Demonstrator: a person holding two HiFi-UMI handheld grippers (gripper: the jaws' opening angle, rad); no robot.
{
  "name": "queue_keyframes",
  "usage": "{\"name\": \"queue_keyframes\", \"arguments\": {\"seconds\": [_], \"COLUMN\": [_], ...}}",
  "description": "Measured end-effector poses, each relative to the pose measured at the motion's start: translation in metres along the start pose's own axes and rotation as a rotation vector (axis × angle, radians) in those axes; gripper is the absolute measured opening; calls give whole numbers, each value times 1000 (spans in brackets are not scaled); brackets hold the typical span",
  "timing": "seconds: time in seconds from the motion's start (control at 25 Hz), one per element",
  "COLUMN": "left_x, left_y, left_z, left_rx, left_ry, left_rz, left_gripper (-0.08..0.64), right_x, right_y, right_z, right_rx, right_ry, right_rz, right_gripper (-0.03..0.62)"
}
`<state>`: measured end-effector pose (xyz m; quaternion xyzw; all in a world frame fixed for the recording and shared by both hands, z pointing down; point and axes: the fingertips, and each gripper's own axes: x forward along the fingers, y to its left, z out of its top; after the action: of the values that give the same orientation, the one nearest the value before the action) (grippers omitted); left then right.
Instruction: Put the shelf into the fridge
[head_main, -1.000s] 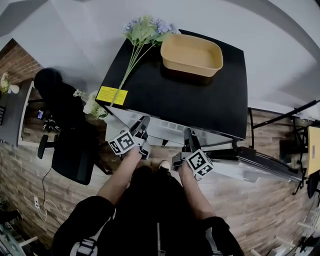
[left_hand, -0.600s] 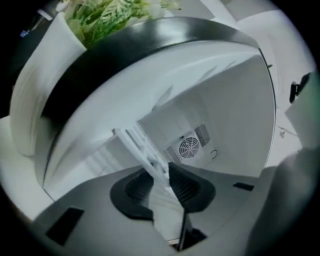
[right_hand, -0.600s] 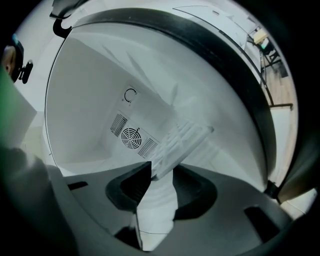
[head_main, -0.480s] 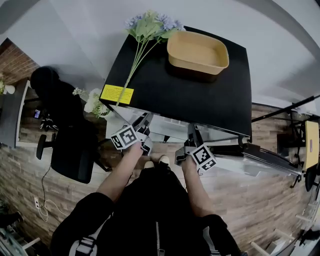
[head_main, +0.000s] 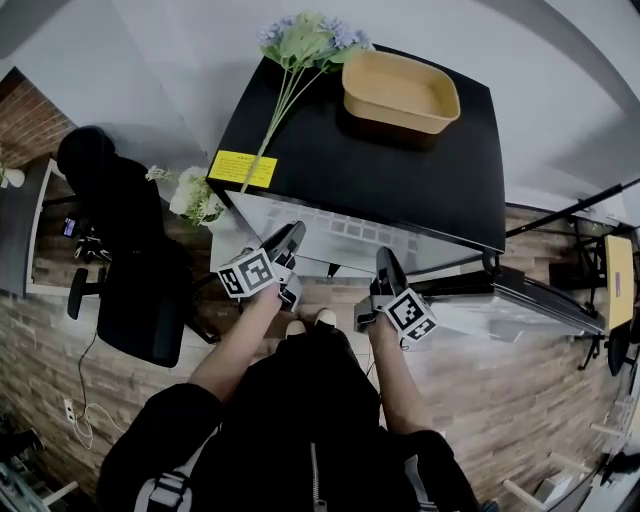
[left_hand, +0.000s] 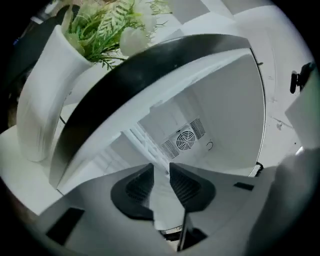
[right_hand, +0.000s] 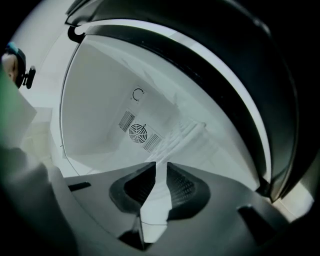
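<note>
The small fridge (head_main: 400, 180) has a black top and stands open toward me, with a round fan vent (left_hand: 186, 140) on its white back wall. The shelf (head_main: 350, 235), a pale see-through panel, lies level in the fridge mouth. My left gripper (head_main: 292, 236) holds its front edge at the left. The pale edge (left_hand: 165, 205) runs between that gripper's narrow jaws (left_hand: 161, 170). My right gripper (head_main: 385, 260) is at the edge's right part. Its jaws (right_hand: 161, 167) have just been closing and now press on the white edge (right_hand: 155, 200).
A tan tub (head_main: 400, 90) and artificial flowers (head_main: 305, 40) lie on the fridge top. The fridge door (head_main: 530, 300) hangs open to the right. A white vase of plants (head_main: 190, 200) and a black office chair (head_main: 130, 270) stand at the left on the wooden floor.
Both grippers stay at the fridge mouth. The view has tilted, and more of the pale shelf panel now shows under the black top.
</note>
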<state>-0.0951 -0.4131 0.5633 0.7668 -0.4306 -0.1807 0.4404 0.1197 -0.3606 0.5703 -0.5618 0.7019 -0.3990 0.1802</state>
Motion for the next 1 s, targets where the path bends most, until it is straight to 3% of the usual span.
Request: {"name": "queue_keyframes", "arguments": {"seconds": [0.16,0.28,0.44,0.6,0.68,0.84,1.0], "left_x": [-14,-26,-37,-46,-50,-54,-56], "left_y": [-1,-7,-15,-30,-42,-58,-61], "left_z": [3,7,11,14,15,17,13], "left_rx": [87,164,363,611,688,771,797], "left_ry": [0,7,40,71,69,57,65], "left_rz": [7,3,15,31,14,-27,-44], "left_gripper": [83,60,44,40,40,40,40], "right_x": [-9,-13,-18,-23,-26,-32,-38], "right_y": [8,13,20,29,35,48,50], "right_z": [-2,-6,-7,-9,-8,-5,-2], "right_rx": [-114,-190,-306,-415,-475,-551,-571], "right_ry": [2,19,29,36,35,15,-11], "right_rz": [8,25,24,28,32,39,26], "right_gripper": [16,6,6,6,6,6,8]}}
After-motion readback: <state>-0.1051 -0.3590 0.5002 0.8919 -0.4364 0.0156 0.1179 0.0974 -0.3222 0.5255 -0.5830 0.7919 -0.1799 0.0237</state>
